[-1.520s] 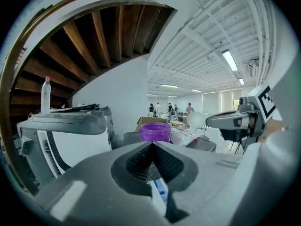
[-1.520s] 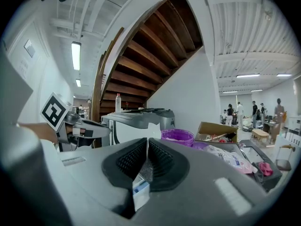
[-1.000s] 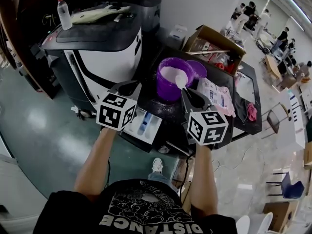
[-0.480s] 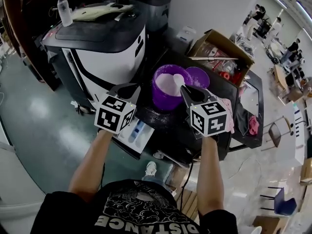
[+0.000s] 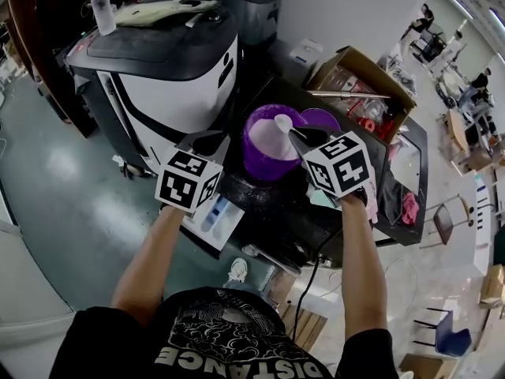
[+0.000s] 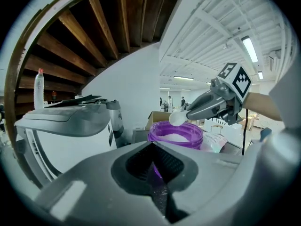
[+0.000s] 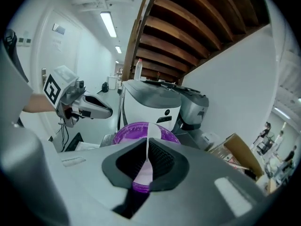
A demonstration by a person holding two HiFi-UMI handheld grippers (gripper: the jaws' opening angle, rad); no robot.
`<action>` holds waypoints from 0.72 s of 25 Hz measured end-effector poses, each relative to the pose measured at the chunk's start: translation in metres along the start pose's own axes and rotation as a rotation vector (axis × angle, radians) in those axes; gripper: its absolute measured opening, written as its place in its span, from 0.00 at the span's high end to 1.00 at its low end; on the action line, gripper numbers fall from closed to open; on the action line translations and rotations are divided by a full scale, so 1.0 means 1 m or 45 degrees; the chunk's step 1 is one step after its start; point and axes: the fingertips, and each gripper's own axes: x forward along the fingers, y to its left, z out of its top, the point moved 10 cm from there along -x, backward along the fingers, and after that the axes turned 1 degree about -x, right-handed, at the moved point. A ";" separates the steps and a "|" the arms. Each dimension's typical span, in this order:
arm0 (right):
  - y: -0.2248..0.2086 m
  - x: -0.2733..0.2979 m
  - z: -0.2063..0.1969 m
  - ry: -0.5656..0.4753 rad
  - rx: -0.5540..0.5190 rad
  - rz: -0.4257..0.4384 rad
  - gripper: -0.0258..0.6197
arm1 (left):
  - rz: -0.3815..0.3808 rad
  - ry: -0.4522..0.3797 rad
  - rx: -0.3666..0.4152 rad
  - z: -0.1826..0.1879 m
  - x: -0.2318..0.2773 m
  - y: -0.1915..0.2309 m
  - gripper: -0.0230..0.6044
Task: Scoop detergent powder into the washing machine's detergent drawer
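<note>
Spoon risen, left gripper view shows it clearing tub

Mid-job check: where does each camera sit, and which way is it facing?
Head view: on the person's head, steeply down onto purple plastic bucket; both forearms show.
Left gripper view: rides left gripper, faces bucket; right gripper shows, holding white plastic spoon.
Right gripper view: faces bucket from the opposite side; left gripper shows.
All three share the bucket.

In the head view the right gripper hides the spoon handle; the left gripper covers part of the drawer
</note>
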 end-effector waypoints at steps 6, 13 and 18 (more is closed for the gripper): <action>-0.013 0.026 0.009 0.149 -0.150 0.070 0.90 | 0.009 0.001 -0.009 0.001 0.009 -0.002 0.96; -0.019 0.055 0.015 0.283 -0.285 0.107 0.90 | 0.035 -0.002 -0.008 0.003 0.013 -0.002 0.96; -0.021 0.070 0.017 0.390 -0.392 0.102 0.90 | 0.040 0.004 -0.001 0.002 0.017 -0.004 0.96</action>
